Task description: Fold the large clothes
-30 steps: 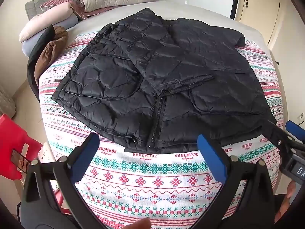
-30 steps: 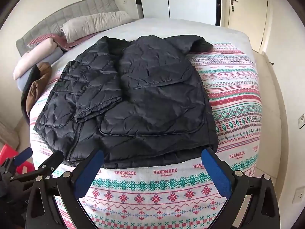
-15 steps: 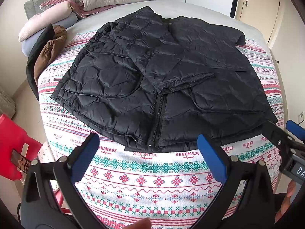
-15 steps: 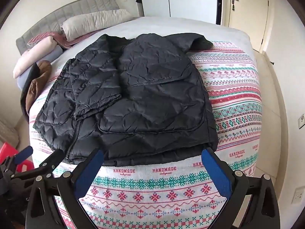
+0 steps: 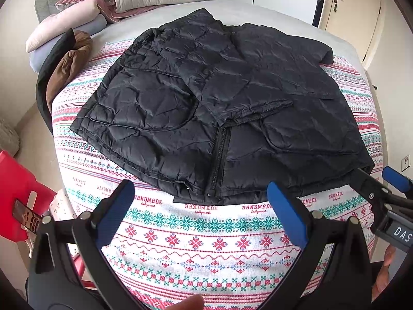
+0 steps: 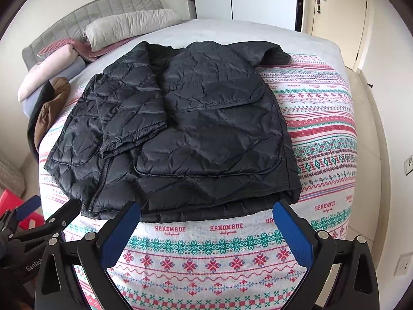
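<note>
A black quilted puffer jacket point(image 5: 219, 103) lies flat on the bed, front up, zipper toward me, with one sleeve folded across its chest. It also shows in the right wrist view point(image 6: 185, 139). My left gripper point(image 5: 201, 199) is open and empty, hovering just before the jacket's hem near the zipper end. My right gripper point(image 6: 206, 219) is open and empty, just before the hem at the jacket's right side. Each gripper shows at the edge of the other's view: the right one point(image 5: 379, 183) and the left one point(image 6: 49, 211).
The patterned red, green and white bedspread point(image 5: 201, 235) covers the bed. Pillows and folded bedding point(image 5: 85, 18) lie at the headboard. A brown and black garment point(image 5: 64, 69) hangs at the left bed edge. A red object point(image 5: 18, 193) stands on the floor at left. Wardrobe doors point(image 6: 258, 2) stand behind.
Both grippers have edged slightly closer to the jacket's hem. The jacket has not moved and both grippers stay open.
</note>
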Demonstrator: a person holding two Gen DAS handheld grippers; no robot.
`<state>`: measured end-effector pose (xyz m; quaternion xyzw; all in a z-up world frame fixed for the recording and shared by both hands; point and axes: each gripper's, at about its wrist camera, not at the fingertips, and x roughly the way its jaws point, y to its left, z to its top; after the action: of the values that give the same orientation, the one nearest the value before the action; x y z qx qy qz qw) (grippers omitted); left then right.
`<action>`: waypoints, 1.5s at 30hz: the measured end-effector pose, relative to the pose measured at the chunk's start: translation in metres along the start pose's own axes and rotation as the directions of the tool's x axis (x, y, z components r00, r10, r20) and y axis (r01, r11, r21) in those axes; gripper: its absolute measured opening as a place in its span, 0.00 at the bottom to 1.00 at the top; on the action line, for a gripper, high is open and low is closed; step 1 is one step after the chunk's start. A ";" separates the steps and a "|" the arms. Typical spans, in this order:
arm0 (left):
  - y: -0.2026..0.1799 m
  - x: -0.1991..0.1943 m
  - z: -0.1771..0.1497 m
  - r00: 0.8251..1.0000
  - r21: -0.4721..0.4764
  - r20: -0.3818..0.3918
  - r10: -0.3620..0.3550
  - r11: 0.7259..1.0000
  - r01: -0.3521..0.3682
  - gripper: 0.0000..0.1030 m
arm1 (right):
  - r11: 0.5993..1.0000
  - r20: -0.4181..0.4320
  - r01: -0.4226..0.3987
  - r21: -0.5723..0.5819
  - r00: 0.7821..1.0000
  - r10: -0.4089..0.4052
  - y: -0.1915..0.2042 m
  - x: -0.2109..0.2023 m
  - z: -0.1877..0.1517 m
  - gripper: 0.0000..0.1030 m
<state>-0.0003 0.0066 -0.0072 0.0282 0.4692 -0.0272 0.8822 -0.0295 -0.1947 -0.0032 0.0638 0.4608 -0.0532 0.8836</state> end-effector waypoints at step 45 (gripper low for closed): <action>0.000 0.001 -0.002 1.000 0.001 -0.008 -0.010 1.000 0.010 0.99 | 1.000 -0.021 -0.008 -0.002 1.000 0.008 -0.001 0.002 -0.002 1.00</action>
<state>-0.0012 0.0063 -0.0095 0.0266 0.4728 -0.0317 0.8802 -0.0305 -0.1952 -0.0060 0.0652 0.4699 -0.0484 0.8790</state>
